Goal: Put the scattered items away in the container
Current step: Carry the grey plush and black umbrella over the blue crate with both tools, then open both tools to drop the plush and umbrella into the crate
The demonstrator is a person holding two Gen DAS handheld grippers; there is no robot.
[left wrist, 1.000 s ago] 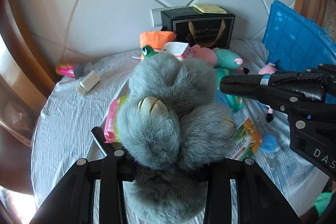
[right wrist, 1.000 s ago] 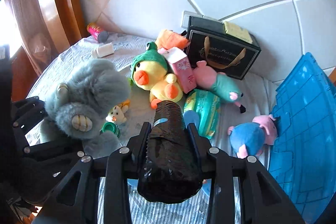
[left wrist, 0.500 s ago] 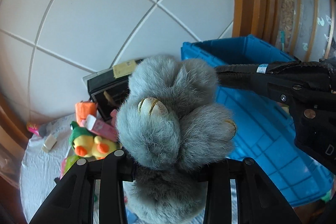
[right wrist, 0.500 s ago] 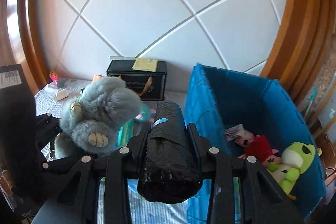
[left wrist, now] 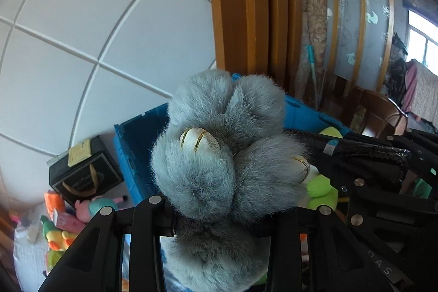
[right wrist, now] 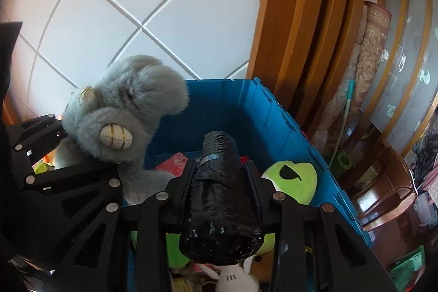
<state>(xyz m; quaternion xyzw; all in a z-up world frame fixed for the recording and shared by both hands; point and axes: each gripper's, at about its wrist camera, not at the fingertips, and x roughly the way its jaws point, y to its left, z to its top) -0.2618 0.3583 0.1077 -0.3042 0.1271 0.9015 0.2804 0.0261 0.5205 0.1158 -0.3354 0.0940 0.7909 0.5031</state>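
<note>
Your left gripper point(left wrist: 227, 215) has its jaws clamped on the grey plush bear point(left wrist: 227, 155), mid-frame before the blue container point(right wrist: 260, 111). Your right gripper point(right wrist: 219, 182) grips a black bag roll point(right wrist: 219, 196) above the container's toys.

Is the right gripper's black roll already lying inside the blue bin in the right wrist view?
No, the black roll is clamped between the jaws of the right gripper, held above the blue bin.
</note>
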